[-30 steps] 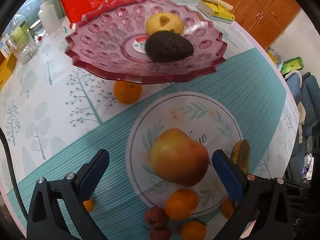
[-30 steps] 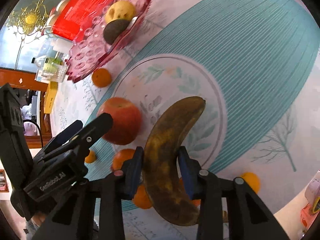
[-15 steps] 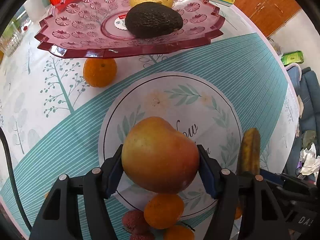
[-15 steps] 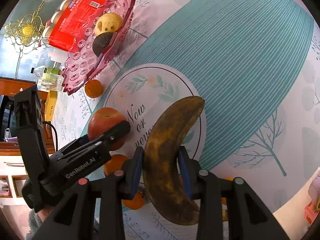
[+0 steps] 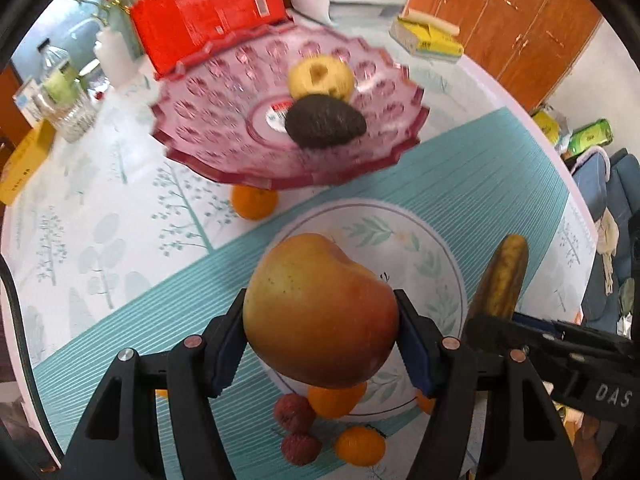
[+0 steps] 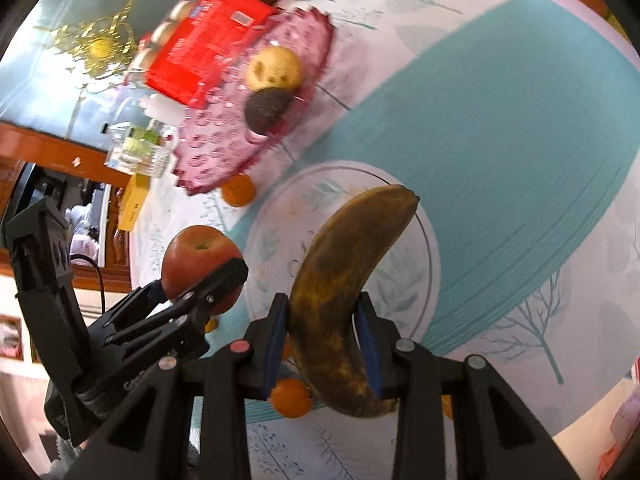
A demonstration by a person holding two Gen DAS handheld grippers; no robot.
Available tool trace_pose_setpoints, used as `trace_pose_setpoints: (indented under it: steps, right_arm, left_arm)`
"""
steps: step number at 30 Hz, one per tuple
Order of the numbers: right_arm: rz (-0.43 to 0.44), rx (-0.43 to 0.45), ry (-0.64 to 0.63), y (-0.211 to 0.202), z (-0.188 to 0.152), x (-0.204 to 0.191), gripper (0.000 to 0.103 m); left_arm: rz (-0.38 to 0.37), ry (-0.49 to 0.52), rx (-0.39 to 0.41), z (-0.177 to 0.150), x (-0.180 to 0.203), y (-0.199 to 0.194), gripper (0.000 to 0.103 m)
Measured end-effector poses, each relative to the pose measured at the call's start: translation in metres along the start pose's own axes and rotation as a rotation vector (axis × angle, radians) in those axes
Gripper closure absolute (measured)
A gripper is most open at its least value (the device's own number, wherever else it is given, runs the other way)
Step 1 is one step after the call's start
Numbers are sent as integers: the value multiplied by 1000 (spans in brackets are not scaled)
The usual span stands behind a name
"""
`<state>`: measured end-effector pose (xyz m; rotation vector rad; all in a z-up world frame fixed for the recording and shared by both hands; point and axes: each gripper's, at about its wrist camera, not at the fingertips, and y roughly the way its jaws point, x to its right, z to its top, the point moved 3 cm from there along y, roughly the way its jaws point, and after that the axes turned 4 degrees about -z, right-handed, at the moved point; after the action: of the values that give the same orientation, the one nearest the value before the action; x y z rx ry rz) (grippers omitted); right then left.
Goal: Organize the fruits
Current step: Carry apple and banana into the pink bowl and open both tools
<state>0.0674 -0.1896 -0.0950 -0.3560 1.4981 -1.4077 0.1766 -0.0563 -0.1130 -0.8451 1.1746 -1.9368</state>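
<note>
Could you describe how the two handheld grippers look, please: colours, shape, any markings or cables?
Both the left gripper and the right gripper have black angular frames, blue pads on the jaws and round metal pivot screws, some copper-coloured. White lettering marks each body, only partly readable. A black cable trails behind the left one.

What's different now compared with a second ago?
The left gripper closed its fingers on the red-yellow apple and lifted it off the tablecloth. Unchanged: the right gripper holds the browned banana; the pink glass dish keeps its two fruits.
</note>
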Motion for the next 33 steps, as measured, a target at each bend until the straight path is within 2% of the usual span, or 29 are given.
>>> trace_pose_setpoints:
  steps: [10,15,21,27,33]
  right_arm:
    - [53,71,-142,-43,36,-39,71]
    - [54,110,-224,-65,66,-63,71]
    - [69,108,-276,-78,114,-91,71]
    - [56,76,-289,-61,153,-106,71]
    - [26,-28,-221,-11,183,-93,71]
  left_arm:
    - [34,-47,92,21,-21,-56,37]
    - [52,-67,135,48,-35,-85,37]
    - [112,-70,191,88,-49,-105,37]
    - [144,-124,194,121,-70,-89,37]
    - [143,-172,115,133,-84,-40,37]
